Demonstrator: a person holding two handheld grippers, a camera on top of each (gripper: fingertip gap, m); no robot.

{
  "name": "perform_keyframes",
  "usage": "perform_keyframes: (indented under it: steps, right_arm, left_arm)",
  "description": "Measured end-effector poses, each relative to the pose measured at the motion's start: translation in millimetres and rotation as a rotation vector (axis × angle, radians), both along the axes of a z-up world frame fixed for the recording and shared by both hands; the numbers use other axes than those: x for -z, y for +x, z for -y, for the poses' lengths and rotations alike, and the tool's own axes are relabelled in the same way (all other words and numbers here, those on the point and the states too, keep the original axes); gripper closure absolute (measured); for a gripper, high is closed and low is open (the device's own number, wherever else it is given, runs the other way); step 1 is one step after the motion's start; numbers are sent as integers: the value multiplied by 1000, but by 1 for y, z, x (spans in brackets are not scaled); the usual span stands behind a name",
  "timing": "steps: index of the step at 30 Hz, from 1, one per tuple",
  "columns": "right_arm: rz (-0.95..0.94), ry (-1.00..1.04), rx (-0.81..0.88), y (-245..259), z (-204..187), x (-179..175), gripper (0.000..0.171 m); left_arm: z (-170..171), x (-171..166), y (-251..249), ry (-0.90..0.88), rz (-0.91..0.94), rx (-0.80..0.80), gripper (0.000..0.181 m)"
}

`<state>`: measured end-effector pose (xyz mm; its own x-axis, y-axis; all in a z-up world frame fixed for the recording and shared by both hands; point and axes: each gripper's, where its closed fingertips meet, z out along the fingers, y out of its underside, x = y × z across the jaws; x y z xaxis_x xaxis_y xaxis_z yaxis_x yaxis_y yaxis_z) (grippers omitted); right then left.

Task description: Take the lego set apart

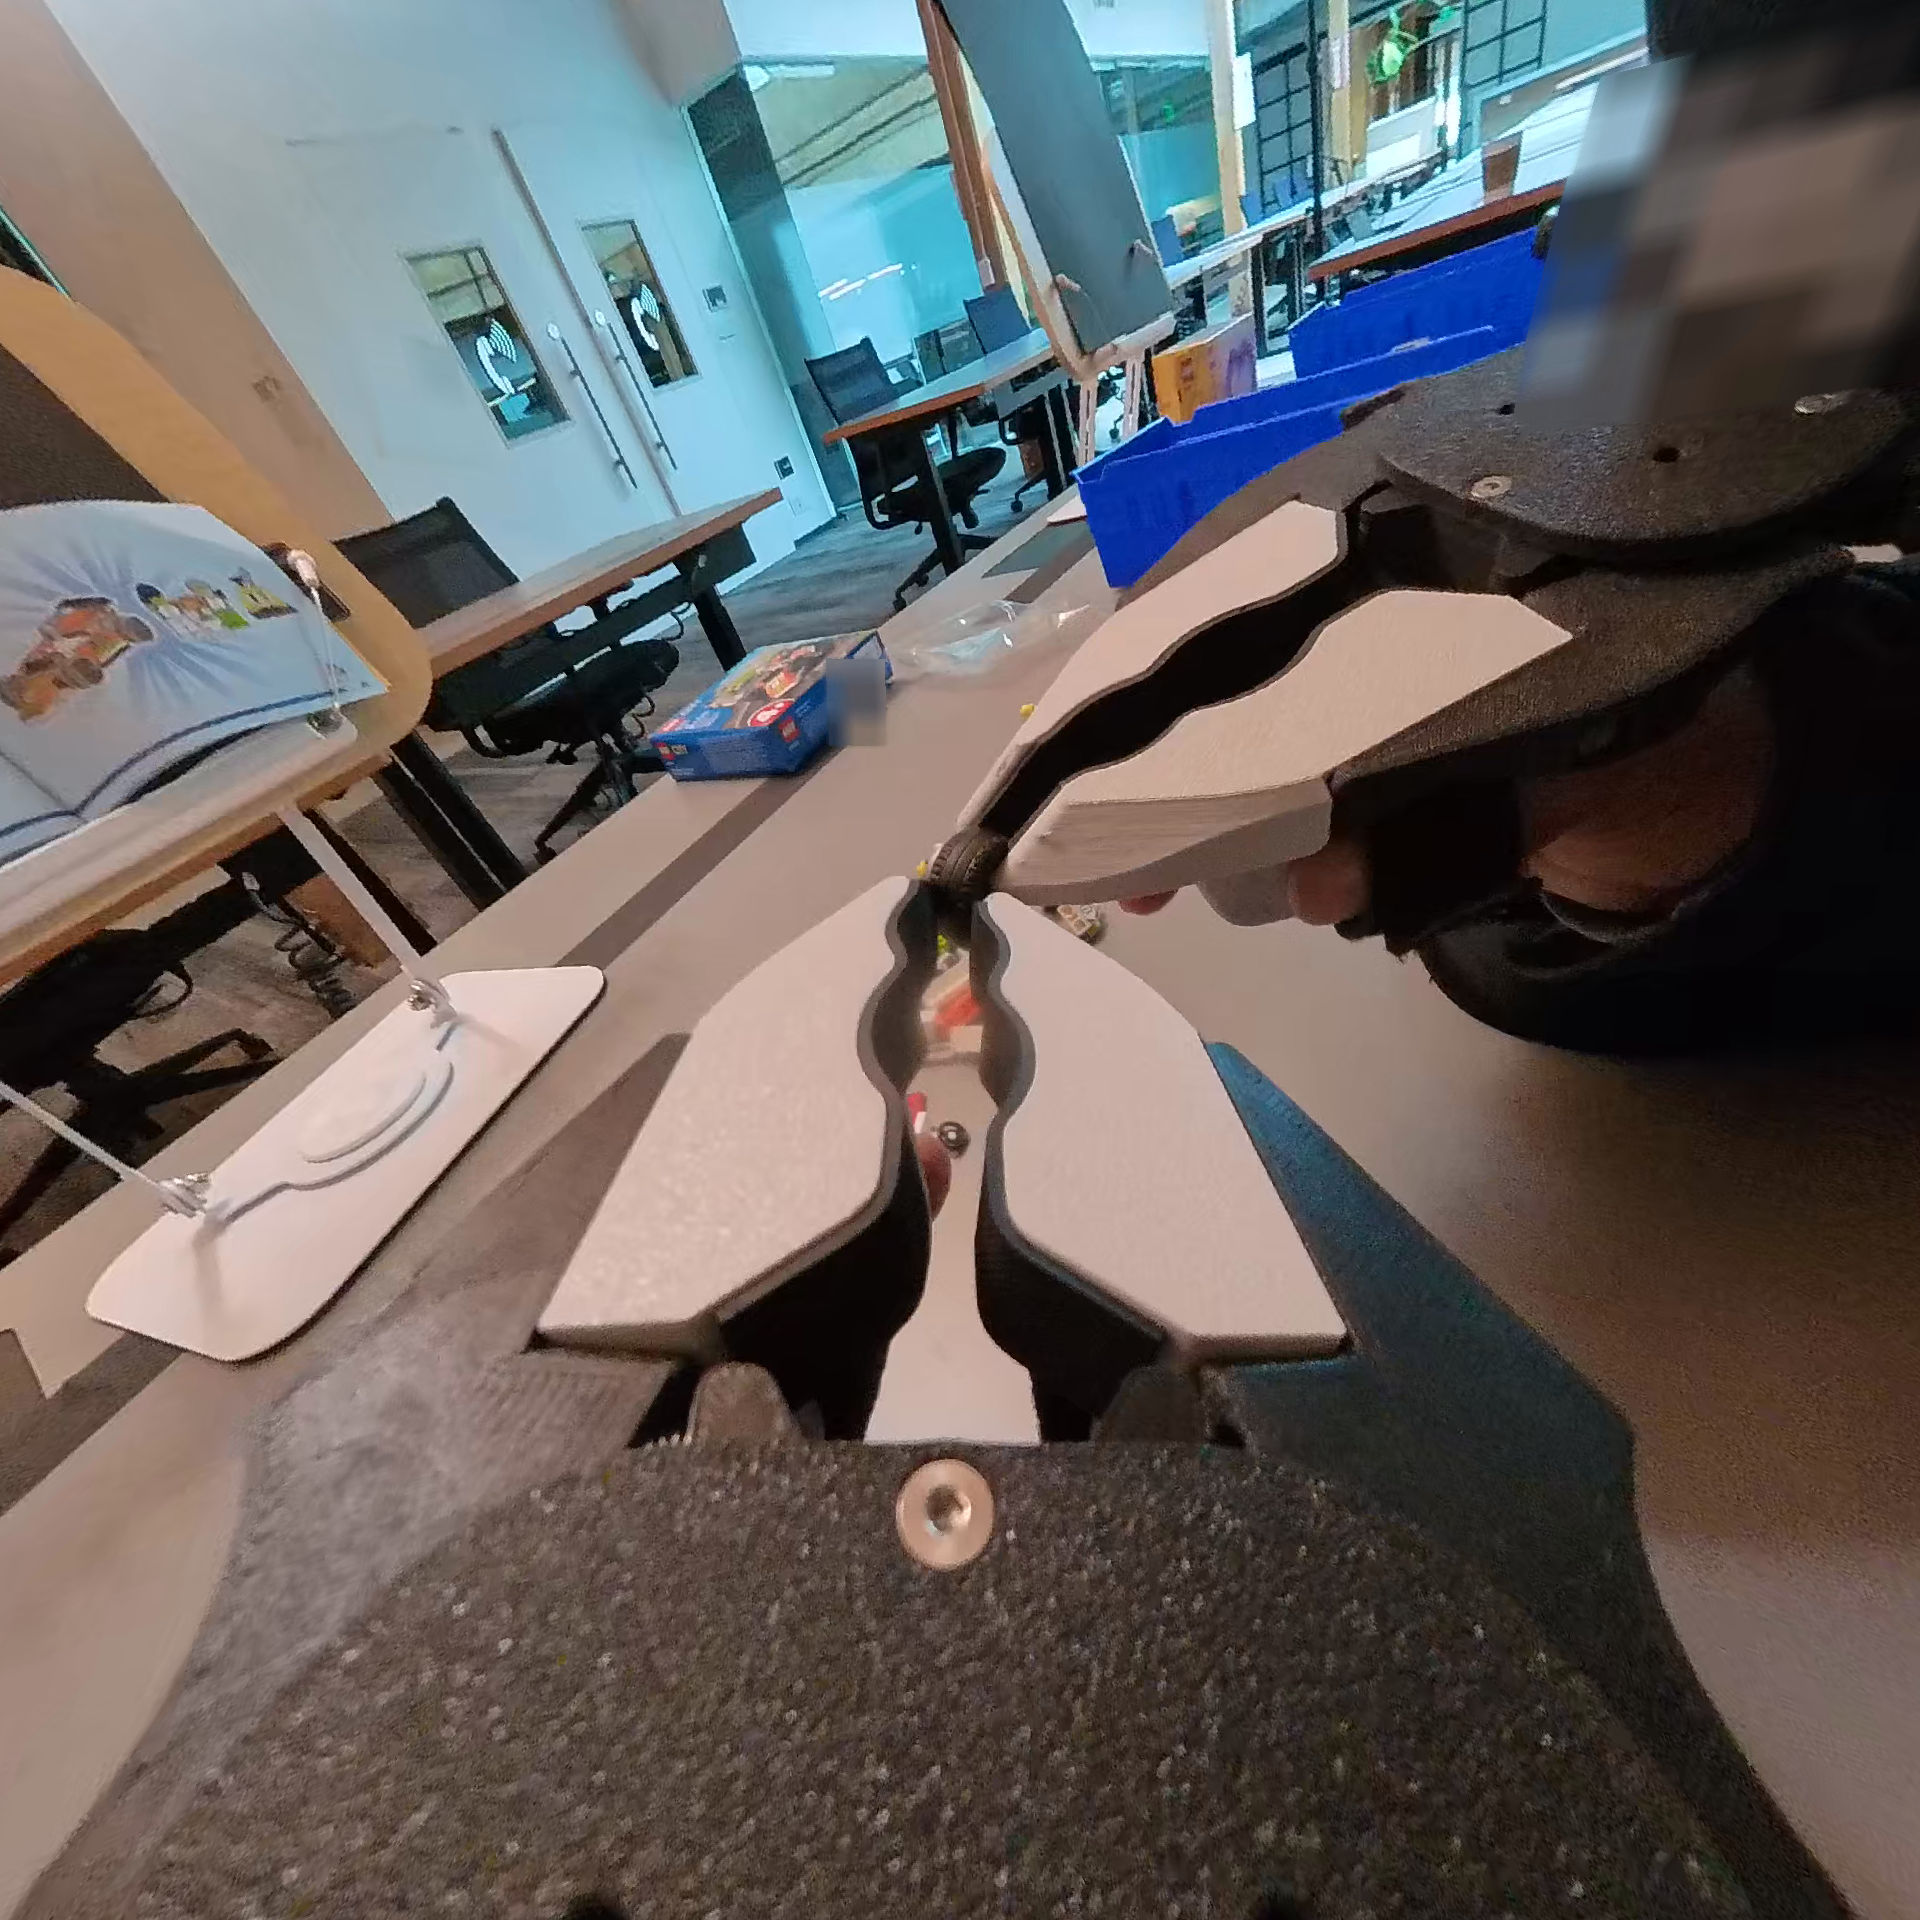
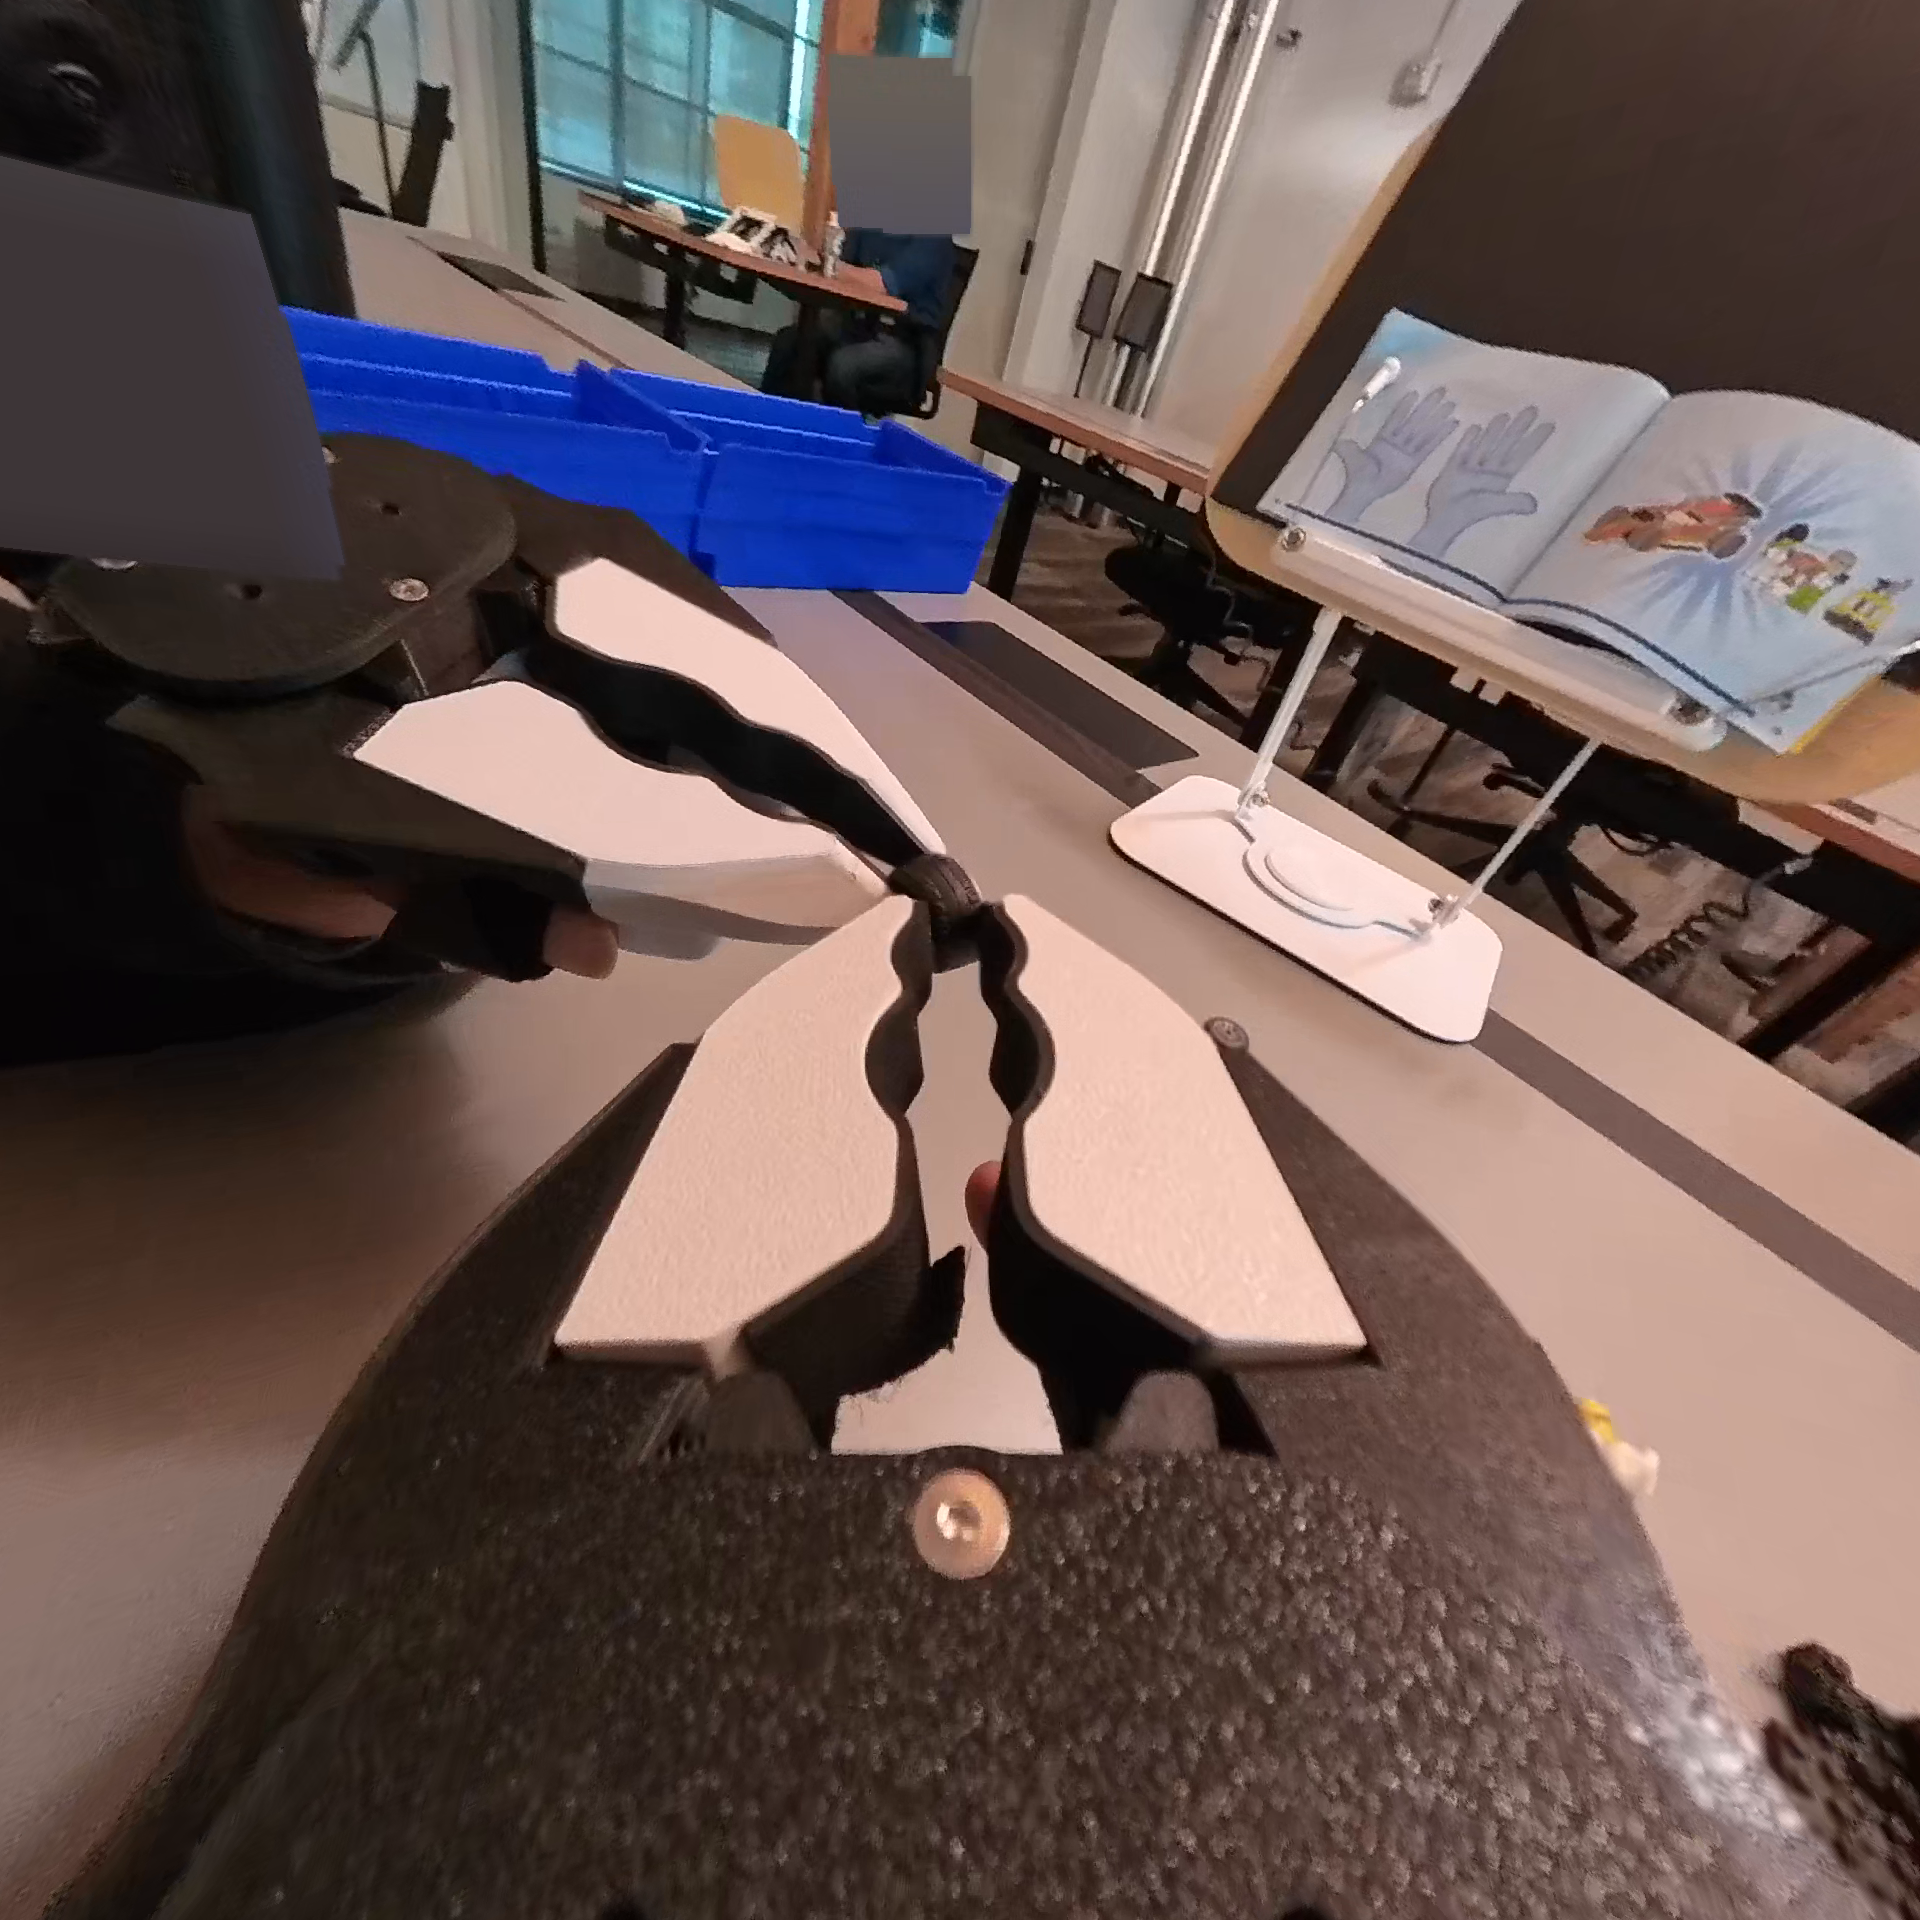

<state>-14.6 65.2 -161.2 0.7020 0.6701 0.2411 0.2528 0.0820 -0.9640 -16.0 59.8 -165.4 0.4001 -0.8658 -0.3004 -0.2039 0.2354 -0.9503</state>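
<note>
A small black wheel piece [image 1: 961,868] is held above the grey table [image 1: 1558,1195], pinched from both sides. My left gripper [image 1: 940,912] is shut on its near end. My right gripper [image 1: 977,847] comes in from the right and is shut on its far end. In the right wrist view the wheel piece [image 2: 948,902] shows two tyres side by side; my right gripper [image 2: 951,930] grips the nearer one and my left gripper [image 2: 902,871] comes from the left onto the other. Loose lego pieces [image 1: 954,1010] lie on the table below, seen between my left fingers.
An open instruction booklet [image 2: 1621,520] rests on a white stand [image 2: 1320,883] on the table. Blue bins [image 2: 727,468] stand at the far edge. A blue lego box [image 1: 769,707] and a clear plastic bag [image 1: 987,629] lie farther off. A few small pieces [image 1: 1081,914] lie under the right gripper.
</note>
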Motion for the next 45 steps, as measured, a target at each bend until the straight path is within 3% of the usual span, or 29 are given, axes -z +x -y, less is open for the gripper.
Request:
perform_keyframes:
  steps: [14, 16, 23, 25, 27, 31, 33, 40, 45]
  right_arm:
    - [-9, -70, 161, 4, -13, 24, 162]
    - [6, -82, 224, 13, -21, 27, 162]
    - [-81, -113, 176, 20, -20, 19, 162]
    - [-100, -146, 150, 19, -18, 22, 162]
    - [-152, -174, 115, 18, -17, 21, 162]
    - [-183, -198, 15, 5, -10, 22, 162]
    - [-167, -196, -5, 0, -8, 23, 162]
    - [-153, -149, -9, -2, -2, 15, 162]
    - [-165, -230, -159, 0, 11, 13, 161]
  left_arm:
    - [-13, 19, 1, -34, -62, -34, 180]
    - [13, 23, 14, -50, -68, 87, 181]
    - [-4, 14, 7, -37, -26, 58, 181]
    - [-13, 10, 2, -135, 27, 66, 179]
    - [-19, 9, -1, -221, 66, 89, 164]
    - [-15, 14, 2, -288, 62, 169, 162]
    - [-12, 15, 2, -274, 46, 186, 172]
    - [-10, 11, -2, -113, -13, 164, 179]
    - [-5, 12, -1, -54, -38, 184, 181]
